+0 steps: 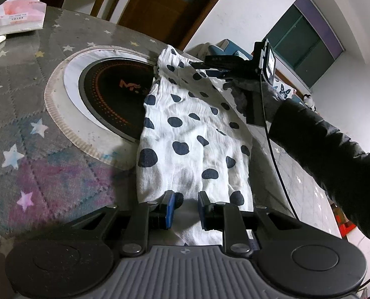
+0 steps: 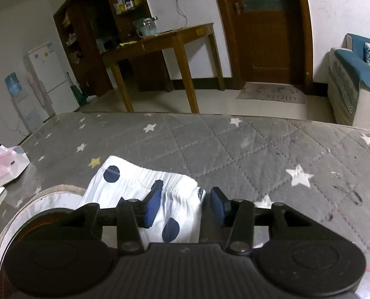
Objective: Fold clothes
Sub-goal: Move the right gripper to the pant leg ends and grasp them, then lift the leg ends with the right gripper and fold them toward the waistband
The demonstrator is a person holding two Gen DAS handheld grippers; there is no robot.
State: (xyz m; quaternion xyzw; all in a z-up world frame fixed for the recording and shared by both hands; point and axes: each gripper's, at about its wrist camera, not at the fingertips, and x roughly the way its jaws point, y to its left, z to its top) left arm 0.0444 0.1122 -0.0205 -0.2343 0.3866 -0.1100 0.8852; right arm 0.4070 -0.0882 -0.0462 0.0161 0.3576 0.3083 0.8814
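Observation:
A white garment with dark blue dots (image 1: pixel 189 134) lies stretched along the grey star-patterned table cover, partly over a round black cooktop. My left gripper (image 1: pixel 185 210) is open with the garment's near end between its blue pads. My right gripper (image 1: pixel 204 69) sits at the far, elastic waistband end. In the right wrist view the right gripper (image 2: pixel 185 206) is open, its pads either side of the waistband edge of the garment (image 2: pixel 140 189).
A round black cooktop (image 1: pixel 110 87) with a pale ring mat sits left of the garment. A tissue pack (image 1: pixel 17 15) lies at the far left corner. A wooden side table (image 2: pixel 165 49), a door and a sofa (image 2: pixel 354 79) stand beyond the table.

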